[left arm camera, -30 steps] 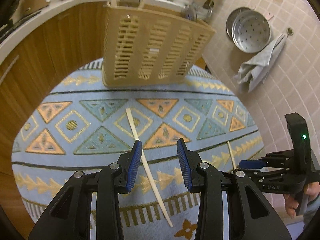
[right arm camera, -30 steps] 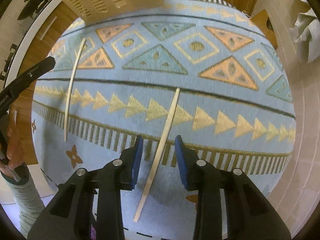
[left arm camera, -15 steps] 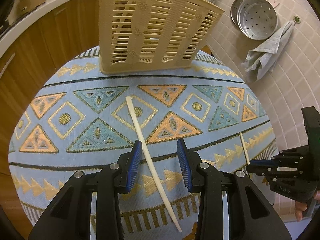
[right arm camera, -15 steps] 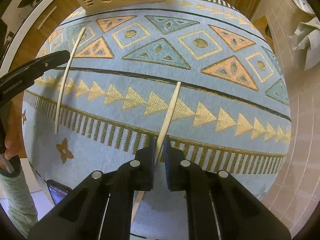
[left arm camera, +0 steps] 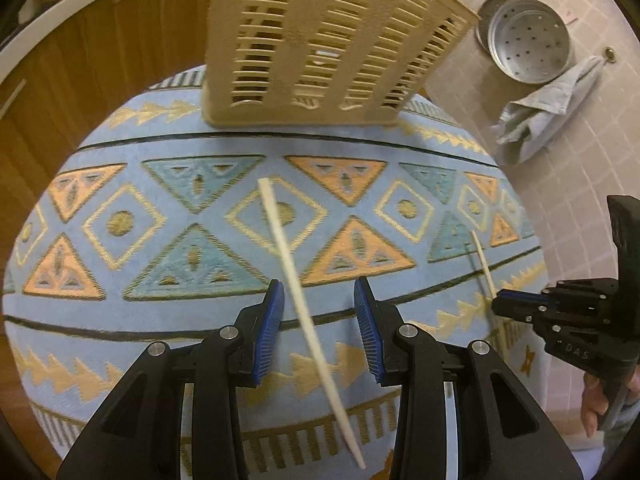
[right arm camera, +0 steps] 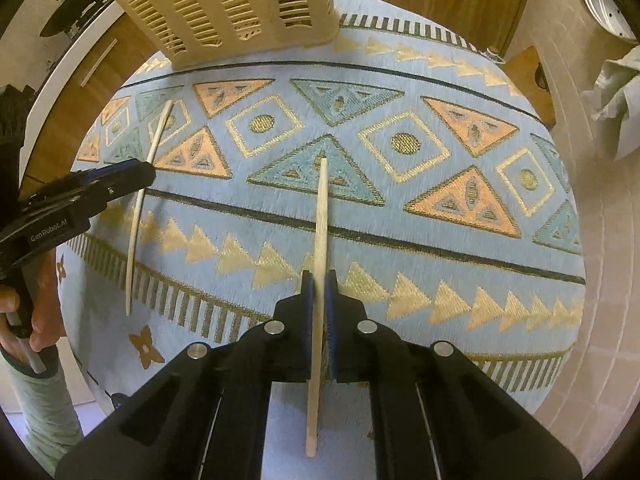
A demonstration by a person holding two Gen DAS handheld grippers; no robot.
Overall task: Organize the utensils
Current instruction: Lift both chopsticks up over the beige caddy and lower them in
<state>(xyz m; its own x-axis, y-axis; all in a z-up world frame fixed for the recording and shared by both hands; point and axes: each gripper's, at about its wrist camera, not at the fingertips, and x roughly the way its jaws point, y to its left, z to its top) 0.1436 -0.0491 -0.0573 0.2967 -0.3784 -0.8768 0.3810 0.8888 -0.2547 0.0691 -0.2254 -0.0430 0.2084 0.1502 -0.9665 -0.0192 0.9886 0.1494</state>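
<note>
A pale chopstick (left arm camera: 296, 280) lies on the patterned blue cloth (left arm camera: 120, 320). My left gripper (left arm camera: 319, 292) is open and straddles it; the stick runs between the blue pads near the left one. It also shows in the right wrist view (right arm camera: 138, 208), with the left gripper (right arm camera: 132, 174) above it. My right gripper (right arm camera: 319, 280) is shut on a second wooden chopstick (right arm camera: 320, 216), which points forward over the cloth. In the left wrist view the right gripper (left arm camera: 500, 304) holds that stick (left arm camera: 482, 260) at the right. A beige slotted utensil basket (left arm camera: 320, 40) stands at the cloth's far edge.
Wooden cabinets (left arm camera: 80, 60) curve round the far left. A tiled wall at the right carries a metal steamer tray (left arm camera: 528, 44) and a hanging grey towel (left arm camera: 548, 112). The table edge drops off near me in both views.
My right gripper closed on the second chopstick and lifted it, its tip now swung further forward over the cloth. My left gripper moved forward along the pale chopstick, still open.
</note>
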